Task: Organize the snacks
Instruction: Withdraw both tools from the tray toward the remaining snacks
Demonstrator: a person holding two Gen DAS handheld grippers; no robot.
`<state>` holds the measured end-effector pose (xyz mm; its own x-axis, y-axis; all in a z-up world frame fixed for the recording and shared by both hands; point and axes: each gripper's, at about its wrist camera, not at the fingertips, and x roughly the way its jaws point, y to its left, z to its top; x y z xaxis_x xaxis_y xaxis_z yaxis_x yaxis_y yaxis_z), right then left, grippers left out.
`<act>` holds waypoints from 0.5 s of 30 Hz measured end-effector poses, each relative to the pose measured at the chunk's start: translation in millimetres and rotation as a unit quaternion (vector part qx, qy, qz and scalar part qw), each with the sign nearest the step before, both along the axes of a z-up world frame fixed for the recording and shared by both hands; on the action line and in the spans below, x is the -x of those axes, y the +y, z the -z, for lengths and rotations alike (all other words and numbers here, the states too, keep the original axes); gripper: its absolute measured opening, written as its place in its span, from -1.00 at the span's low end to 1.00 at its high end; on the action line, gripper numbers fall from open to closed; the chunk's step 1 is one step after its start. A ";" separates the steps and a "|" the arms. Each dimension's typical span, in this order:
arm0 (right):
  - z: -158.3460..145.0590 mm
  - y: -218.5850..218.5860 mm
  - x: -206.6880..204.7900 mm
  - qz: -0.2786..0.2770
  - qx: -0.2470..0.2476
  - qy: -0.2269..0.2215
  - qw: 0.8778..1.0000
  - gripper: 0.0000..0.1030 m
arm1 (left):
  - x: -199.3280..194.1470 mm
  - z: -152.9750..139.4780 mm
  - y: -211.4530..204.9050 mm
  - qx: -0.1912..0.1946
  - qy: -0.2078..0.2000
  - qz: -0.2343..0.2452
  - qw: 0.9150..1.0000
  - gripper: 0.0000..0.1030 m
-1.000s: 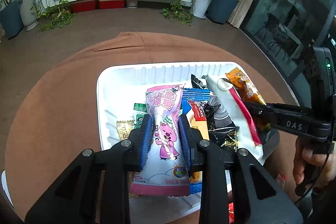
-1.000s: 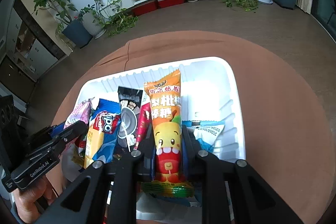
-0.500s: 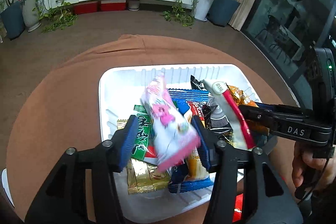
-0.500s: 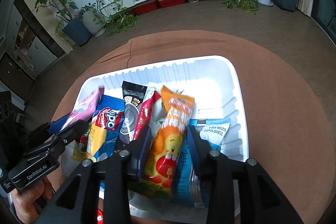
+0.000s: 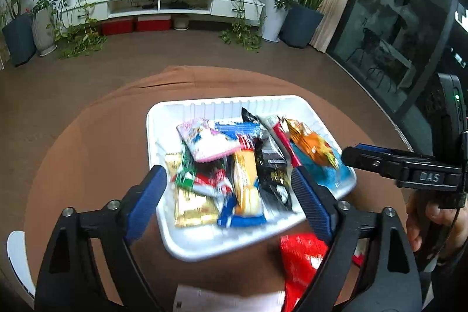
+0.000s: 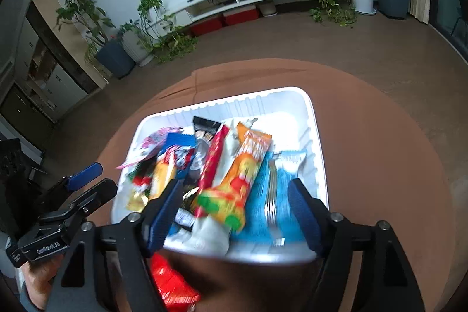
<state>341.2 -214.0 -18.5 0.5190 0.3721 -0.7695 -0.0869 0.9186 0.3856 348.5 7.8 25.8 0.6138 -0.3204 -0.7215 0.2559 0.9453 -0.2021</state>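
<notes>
Both grippers are standing apart w/ nothing held, jaws just opened: left gripper, right gripper. Snacks are lying in the white tray. A red packet is lying outside, just beside the tray's near edge, between the tools, long axis pointing roughly away; the right one is prob. nearer.

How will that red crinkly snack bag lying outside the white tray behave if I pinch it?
The red crinkly snack bag looks like thin glossy film, so it will probably flop and crumple between the fingers. It seems puffy, so likely light for its size. The shiny surface may slip. It lies on the brown tablecloth beside the white plastic tray.
</notes>
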 end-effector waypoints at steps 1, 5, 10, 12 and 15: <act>-1.1 -1.0 9.6 -0.002 -0.006 -0.002 1.000 0.58 | 10.7 -1.4 2.0 -0.001 -0.001 0.003 1.000 0.71; 1.9 -5.7 47.8 -0.011 -0.030 -0.001 1.000 0.63 | 49.7 1.1 9.7 0.004 0.005 0.008 1.000 0.78; 21.5 -1.4 89.6 -0.018 -0.055 0.029 0.998 0.64 | 99.1 19.1 9.4 0.010 0.028 0.012 0.999 0.79; 28.5 4.9 100.2 -0.022 -0.062 0.042 0.997 0.64 | 111.0 27.4 8.5 0.007 0.033 0.008 0.999 0.79; 32.1 16.2 108.2 -0.036 -0.061 0.046 0.996 0.64 | 126.2 40.5 13.0 0.015 0.045 -0.001 0.999 0.79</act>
